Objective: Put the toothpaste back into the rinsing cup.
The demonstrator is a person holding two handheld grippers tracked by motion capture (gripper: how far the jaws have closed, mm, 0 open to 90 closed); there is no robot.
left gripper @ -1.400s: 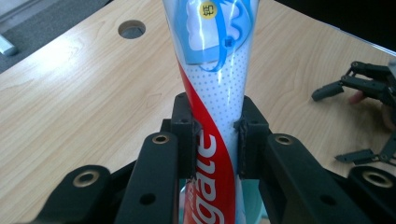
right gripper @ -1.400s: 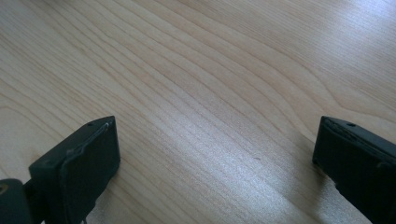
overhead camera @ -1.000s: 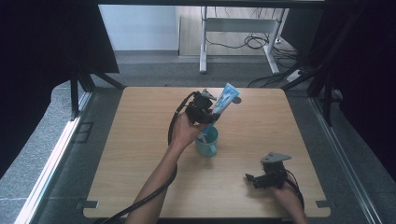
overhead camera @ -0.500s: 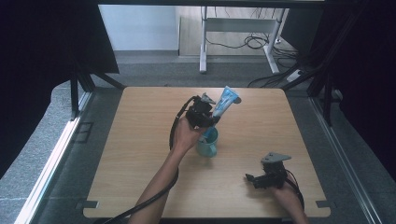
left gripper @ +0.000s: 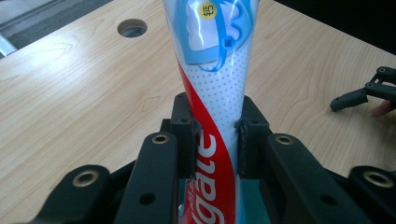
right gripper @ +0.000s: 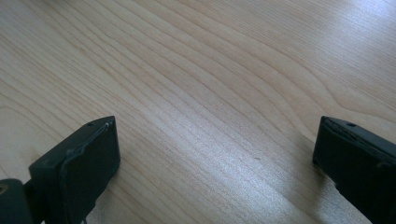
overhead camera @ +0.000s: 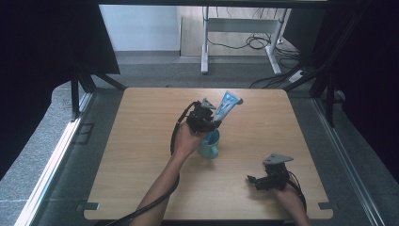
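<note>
High view: the left gripper [overhead camera: 210,123] holds a tube [overhead camera: 227,105] over a teal cup [overhead camera: 209,145] near the middle of the table [overhead camera: 141,141]; the tube slants up and away to the right, its flat crimped end highest, while its lower end sits behind the gripper and hand, so whether it reaches into the cup cannot be told. The cup is half covered by the hand [overhead camera: 186,139], with just its rim and right side visible. Left gripper view: both jaws press on the tube [left gripper: 215,98] at its narrowing waist (red swoosh and white lettering cut off by the bottom edge), a sliver of teal shows below between the jaws, and the tube's top runs past the upper edge. A round hole [left gripper: 132,27] marks the tabletop beyond. The right gripper [overhead camera: 258,181] rests low near the table's front right corner, well apart from the cup; in its own view the 2 jaws stand wide apart over bare wood [right gripper: 210,93], nothing between them, both clipped by the frame.
</note>
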